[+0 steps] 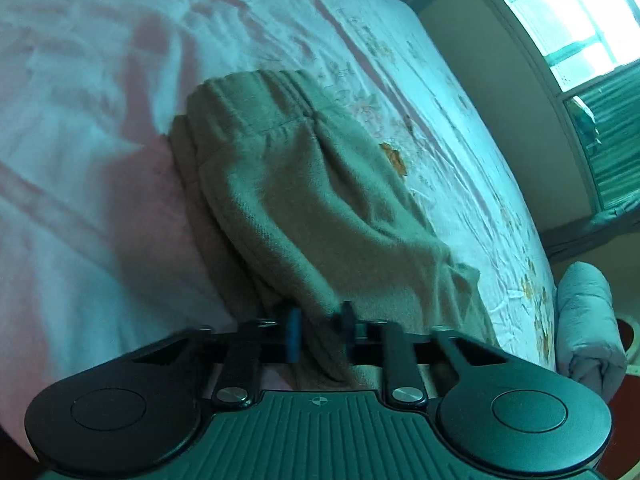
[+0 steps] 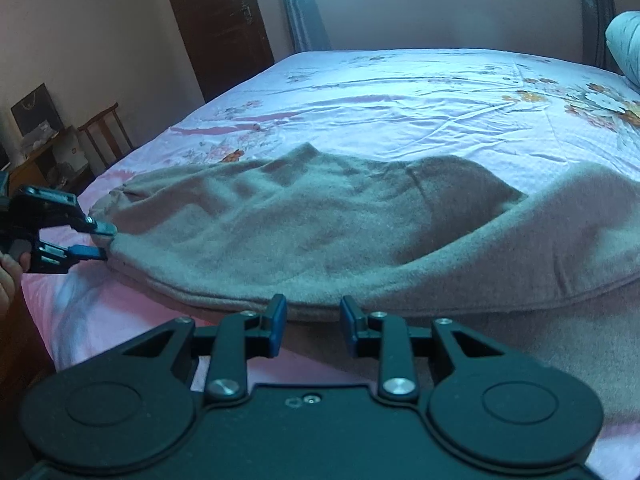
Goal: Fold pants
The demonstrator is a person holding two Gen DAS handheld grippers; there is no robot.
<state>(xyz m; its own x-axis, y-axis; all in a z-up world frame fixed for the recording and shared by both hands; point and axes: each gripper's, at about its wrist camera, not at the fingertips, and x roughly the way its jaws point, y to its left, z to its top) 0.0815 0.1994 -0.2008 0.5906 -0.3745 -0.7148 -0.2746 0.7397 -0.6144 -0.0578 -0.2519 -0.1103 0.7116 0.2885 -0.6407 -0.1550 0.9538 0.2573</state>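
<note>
A wide bed point(image 2: 400, 92) covered with a pale flowered sheet fills most of both views. Across its near edge the grey-brown pants point(image 2: 320, 220) are spread, the elastic waistband seen at about 12 o'clock in the left wrist view and the cloth running down towards 6 o'clock into that gripper. A rolled pale quilt point(image 1: 588, 320) is seen at 4 o'clock in the left wrist view, beside the bed's corner. A dark wooden door point(image 2: 216, 20) is seen at 11 o'clock in the right wrist view, and a small wooden chair point(image 2: 106, 132) at 9 o'clock. The left gripper point(image 1: 320, 332) is closed on a fold of the pants, cloth being pinched between its blue pads. The right gripper point(image 2: 312, 326) is held part open just short of the pants' hem at 6 o'clock, with nothing gripped.
</note>
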